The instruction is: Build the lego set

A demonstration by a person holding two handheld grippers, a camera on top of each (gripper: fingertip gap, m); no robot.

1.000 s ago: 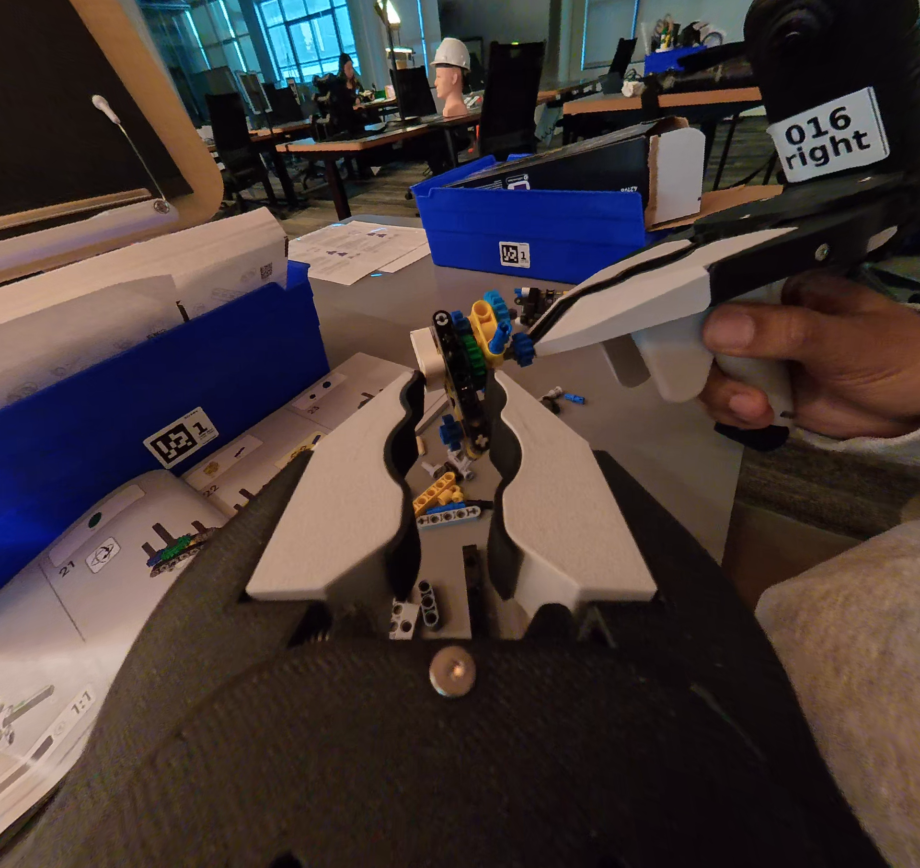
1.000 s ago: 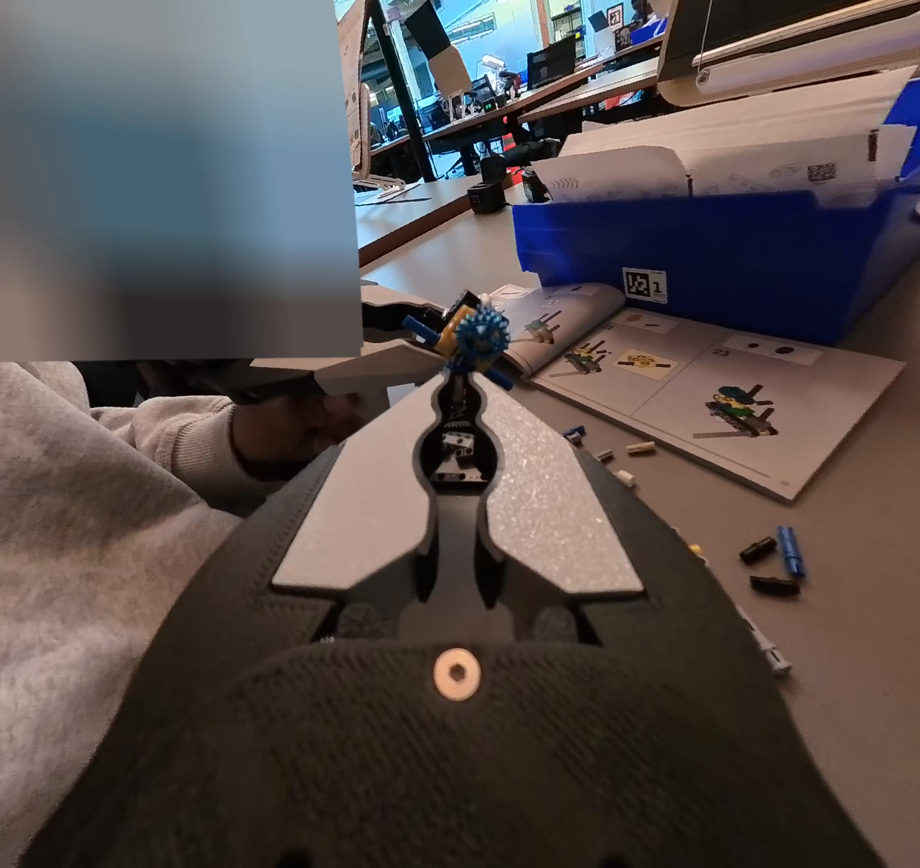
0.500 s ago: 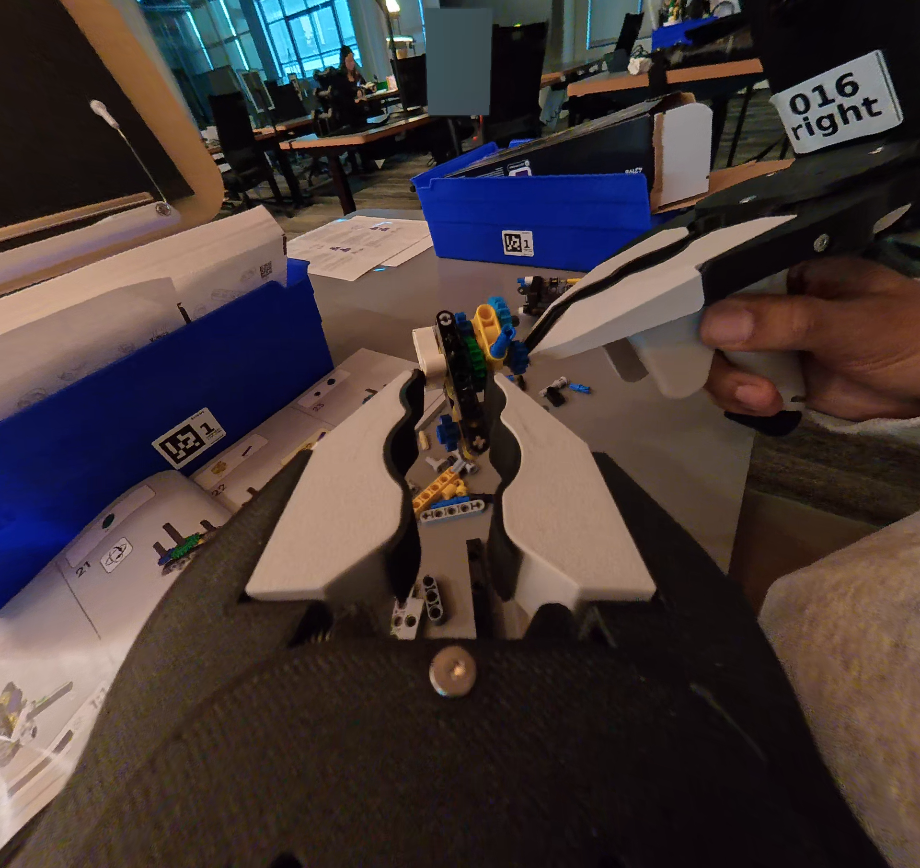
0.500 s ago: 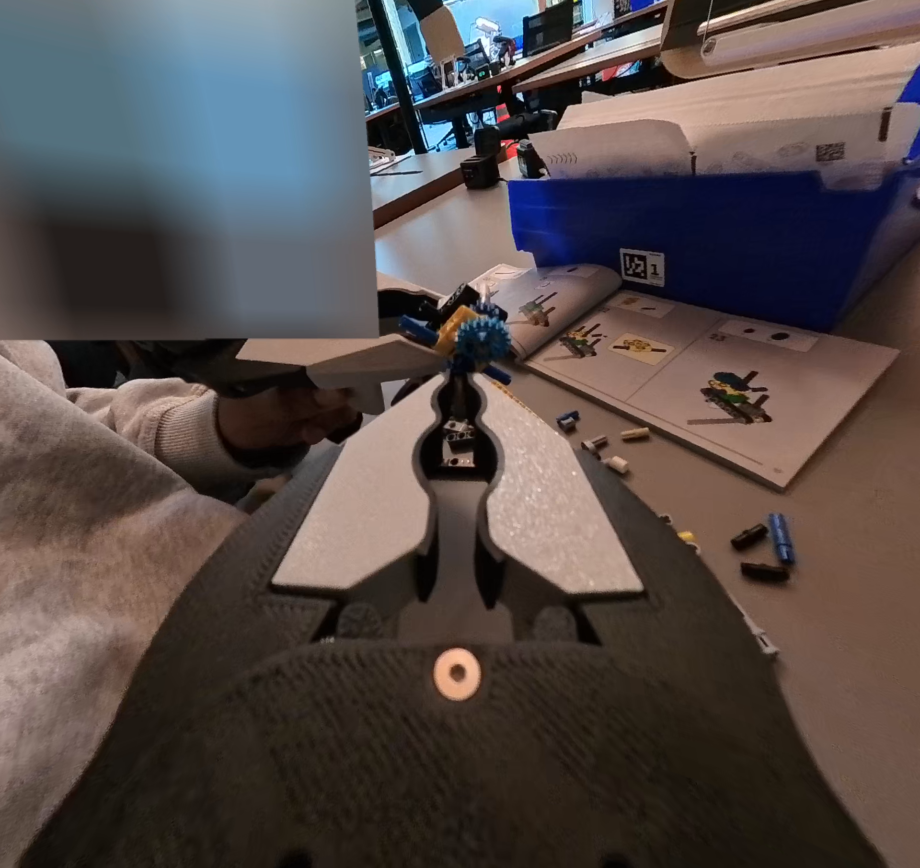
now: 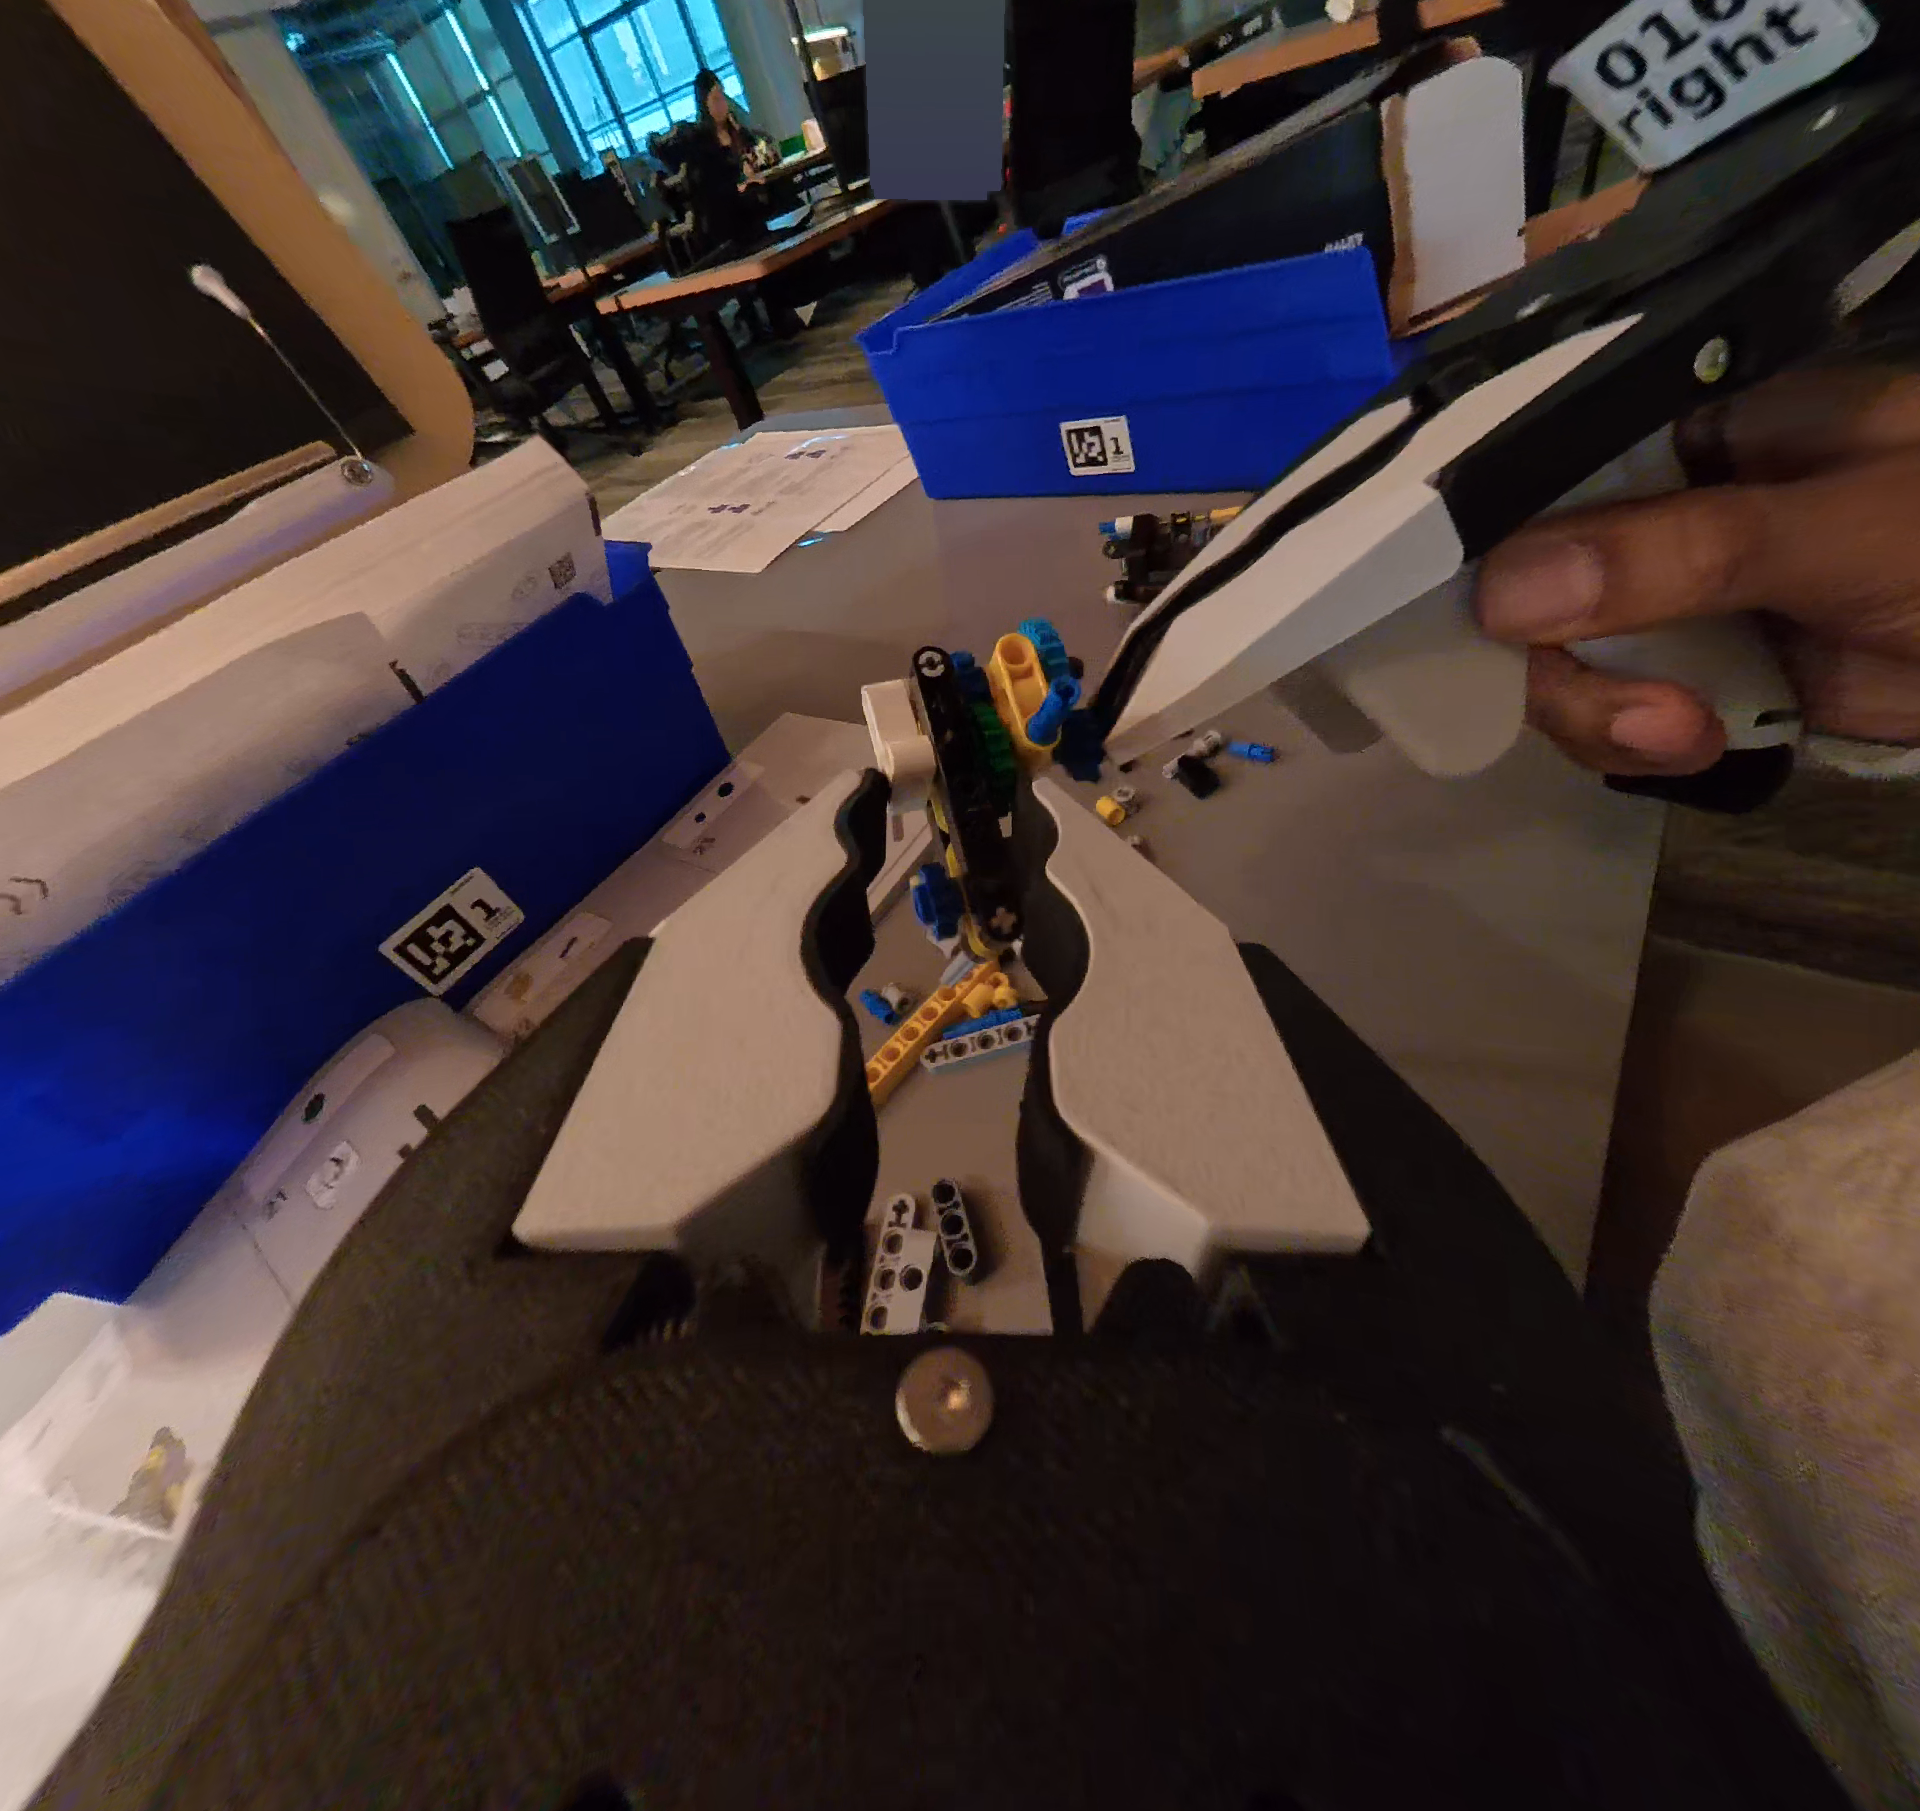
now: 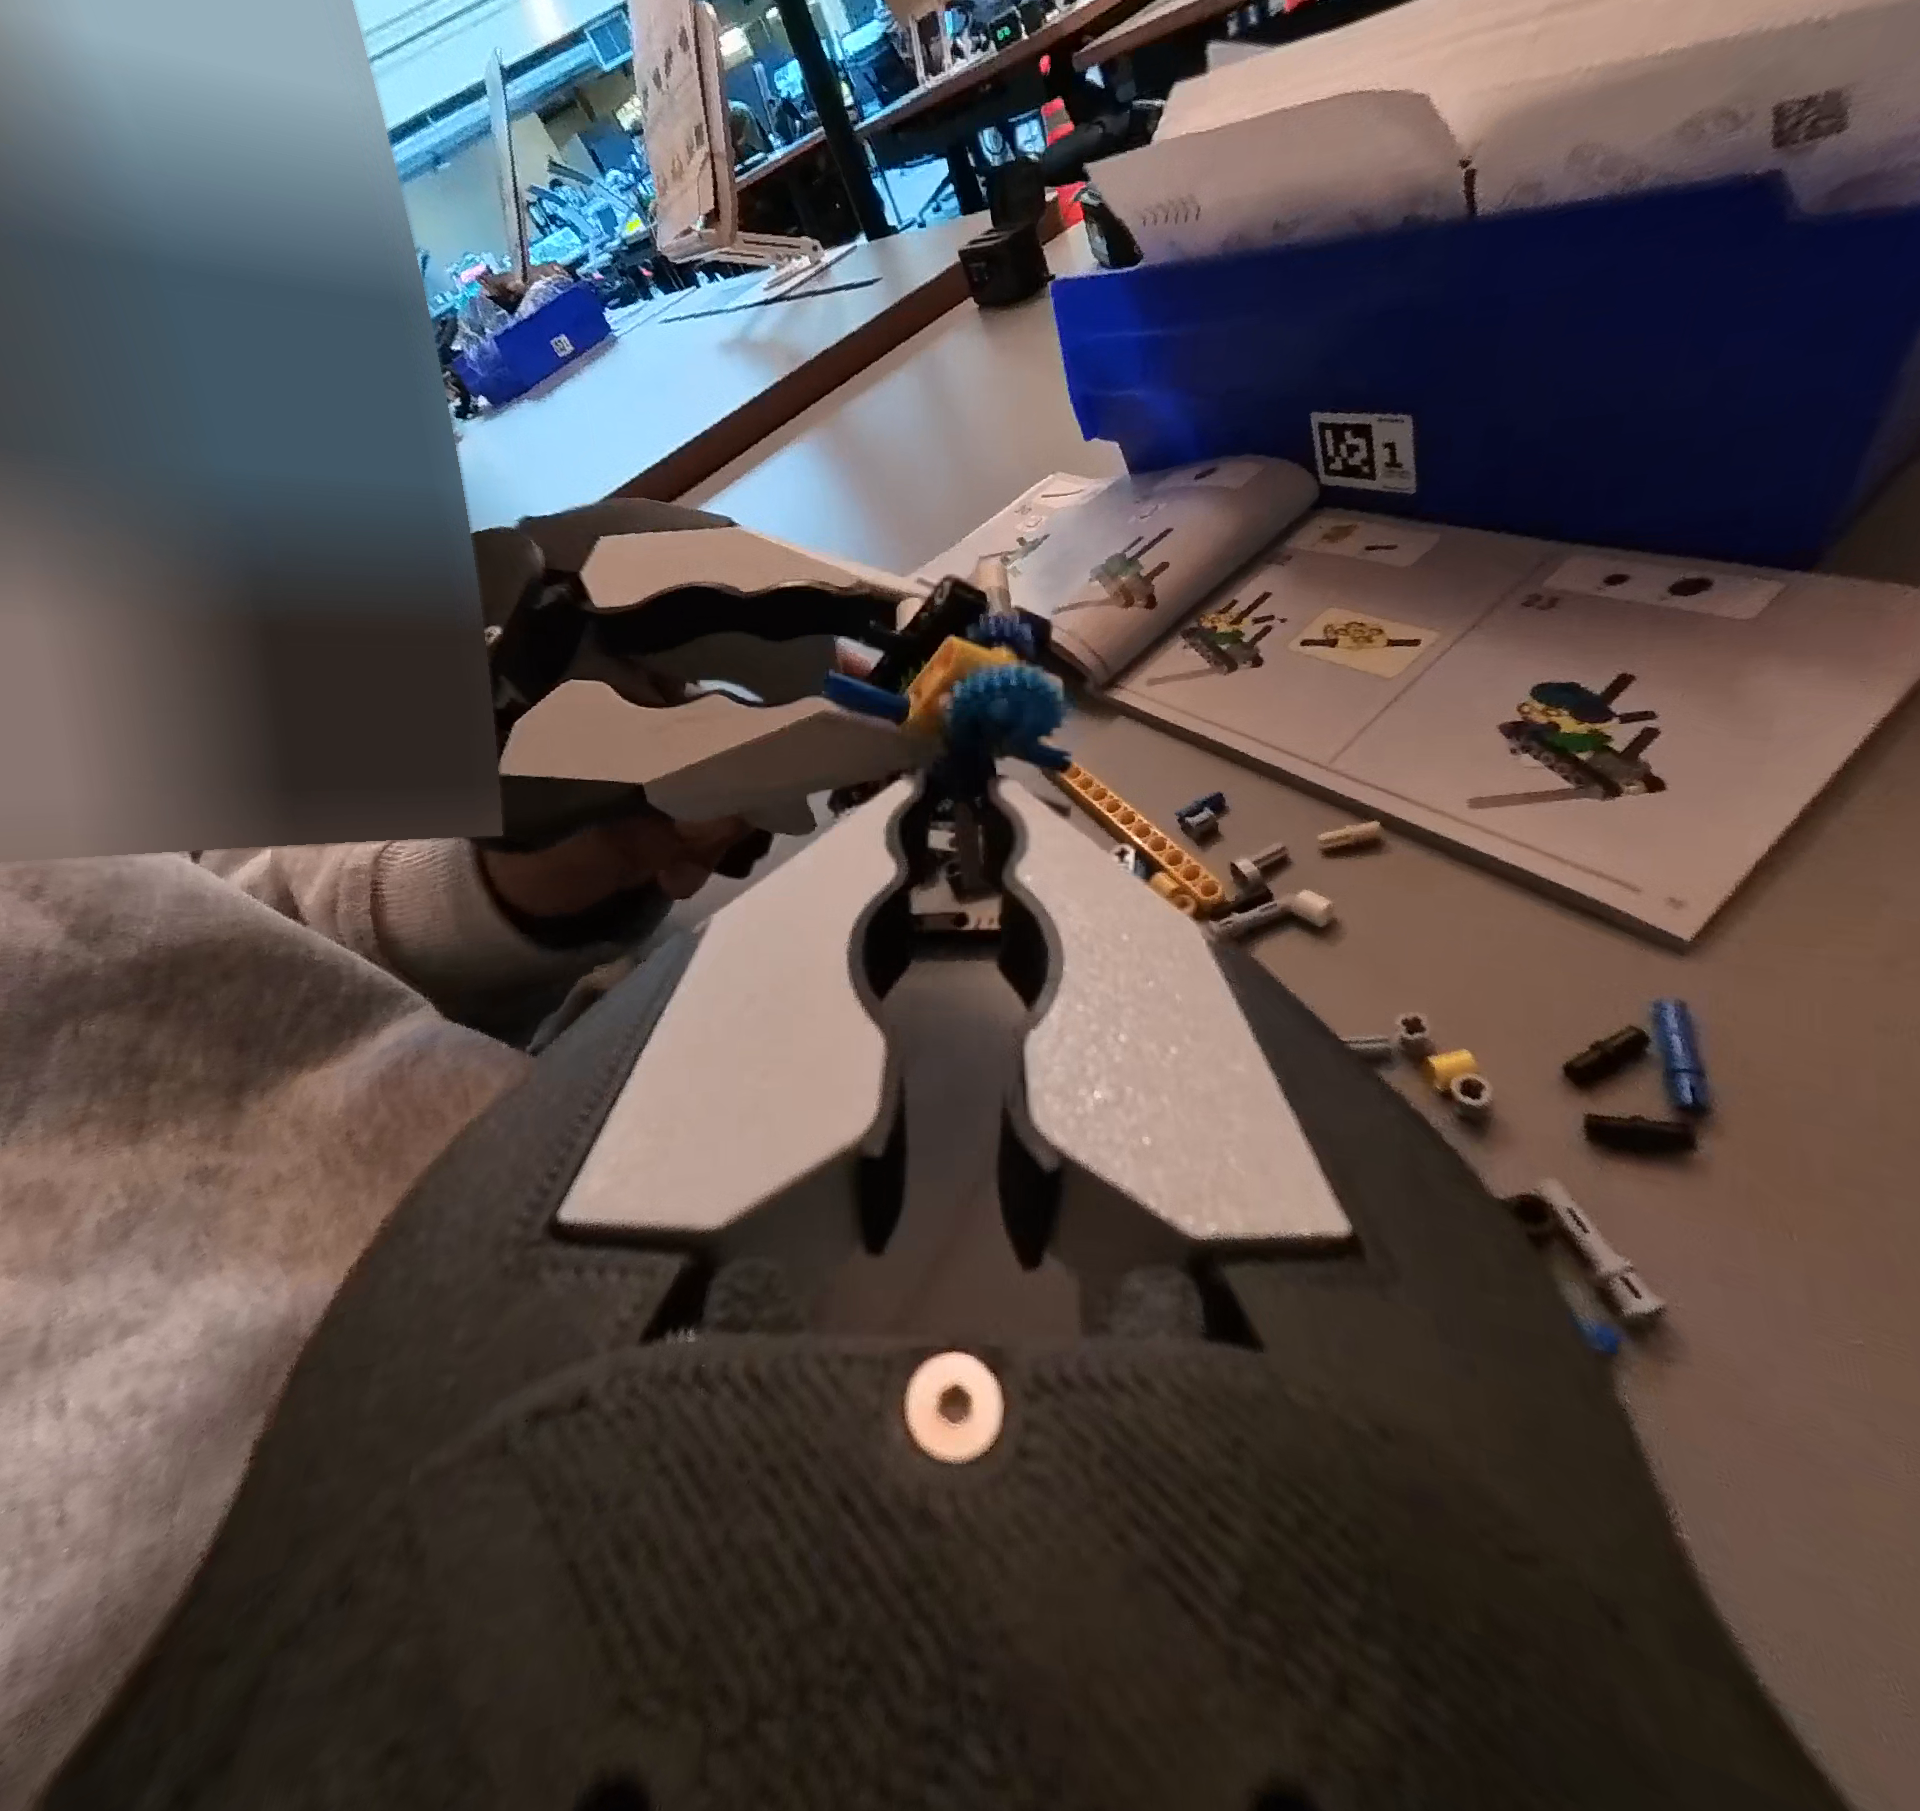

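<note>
Left wrist view: the left gripper [image 5: 961,816] clamps the lego assembly [image 5: 971,753] upright between narrowed fingers. At two o'clock, the right gripper [image 5: 1103,722], fingers pinched nearly together, grips a blue gear [image 6: 1003,707] on that assembly. Farther, at eleven o'clock, sits a blue bin [image 5: 312,888].

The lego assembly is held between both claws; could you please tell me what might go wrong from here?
The left claw grips the lego assembly only by its thin black beam, so a push from the right claw at the blue gear might twist it loose. A dropped part could get lost among the loose pins.
</note>
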